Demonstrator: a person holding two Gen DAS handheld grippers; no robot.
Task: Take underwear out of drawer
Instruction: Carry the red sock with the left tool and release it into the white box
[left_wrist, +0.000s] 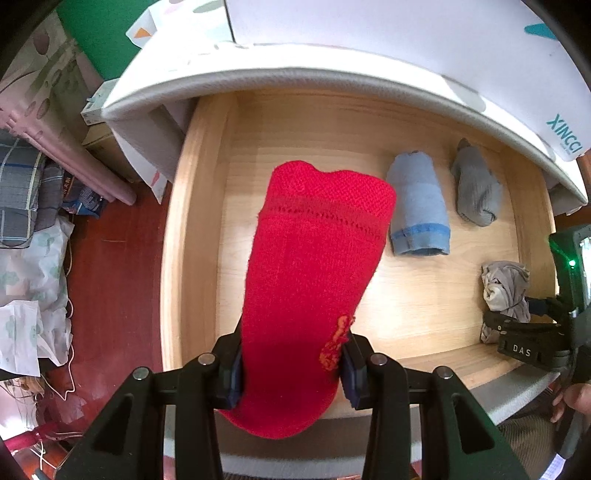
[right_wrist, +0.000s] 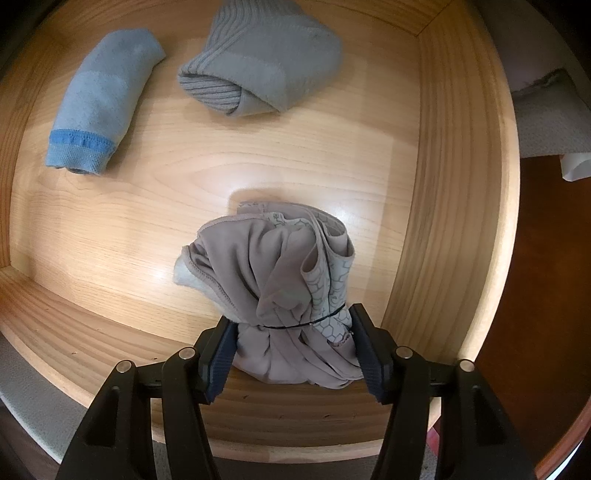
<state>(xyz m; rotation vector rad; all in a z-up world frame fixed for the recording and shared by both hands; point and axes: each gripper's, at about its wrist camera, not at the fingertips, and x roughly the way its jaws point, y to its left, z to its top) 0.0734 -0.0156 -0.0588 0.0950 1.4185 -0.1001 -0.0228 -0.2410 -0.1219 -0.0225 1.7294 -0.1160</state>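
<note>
The open wooden drawer (right_wrist: 424, 184) holds a blue roll (right_wrist: 99, 107) and a grey roll (right_wrist: 266, 70). The left claw (left_wrist: 291, 369) pinches the red underwear (left_wrist: 314, 258), hanging above the drawer. The right claw (right_wrist: 291, 350) pinches the beige bundle (right_wrist: 273, 273) near the drawer's front wall.

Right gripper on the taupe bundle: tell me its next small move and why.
Probably lift straight up. The right gripper has its fingers pressed on both sides of the taupe bundle, which seems to rest on the drawer floor near the front wall. The left gripper holds the red garment above the drawer.
</note>
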